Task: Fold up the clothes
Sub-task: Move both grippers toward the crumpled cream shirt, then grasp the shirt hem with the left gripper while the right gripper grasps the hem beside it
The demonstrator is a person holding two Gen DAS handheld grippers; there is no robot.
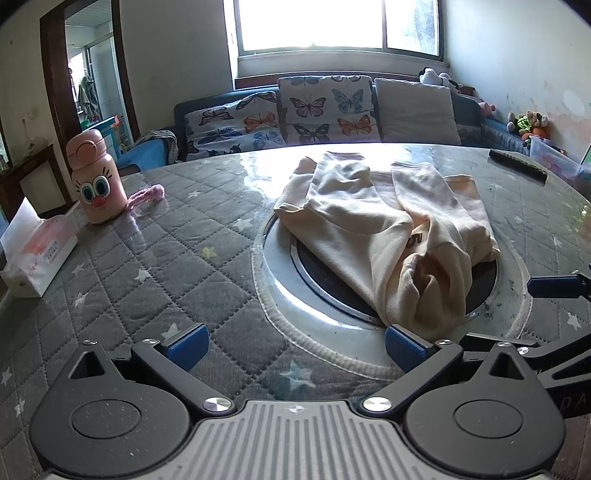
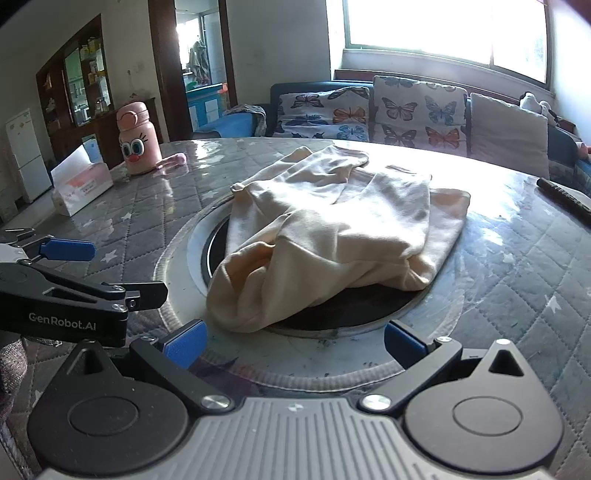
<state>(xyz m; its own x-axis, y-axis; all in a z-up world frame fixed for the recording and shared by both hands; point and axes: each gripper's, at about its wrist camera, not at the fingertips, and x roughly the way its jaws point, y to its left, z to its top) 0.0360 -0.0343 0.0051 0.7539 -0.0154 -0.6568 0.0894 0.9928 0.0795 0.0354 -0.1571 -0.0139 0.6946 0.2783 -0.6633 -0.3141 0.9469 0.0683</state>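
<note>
L gripper [image 1: 295,349] open, shirt [image 1: 388,229] beside, bottle [image 1: 96,177] far

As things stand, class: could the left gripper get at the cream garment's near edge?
Probably yes. The left gripper is open and empty, and the cream garment bunches just ahead by its right finger, with nothing between them. The right gripper sits alongside, not blocking.

Worktop [image 1: 155,258] w/ grey quilted star cover, round black inset [image 2: 354,310] in the middle. Pink cartoon-face bottle [image 1: 96,177] upright at far left, pink strap [image 1: 147,195] lying beside it. Tissue box [image 1: 33,254] near left edge. Dark remote [image 1: 517,164] far right. Behind: sofa [image 1: 221,107] w/ butterfly cushions [image 1: 325,107], plain cushion [image 1: 417,110], bright window [image 1: 332,22].
</note>
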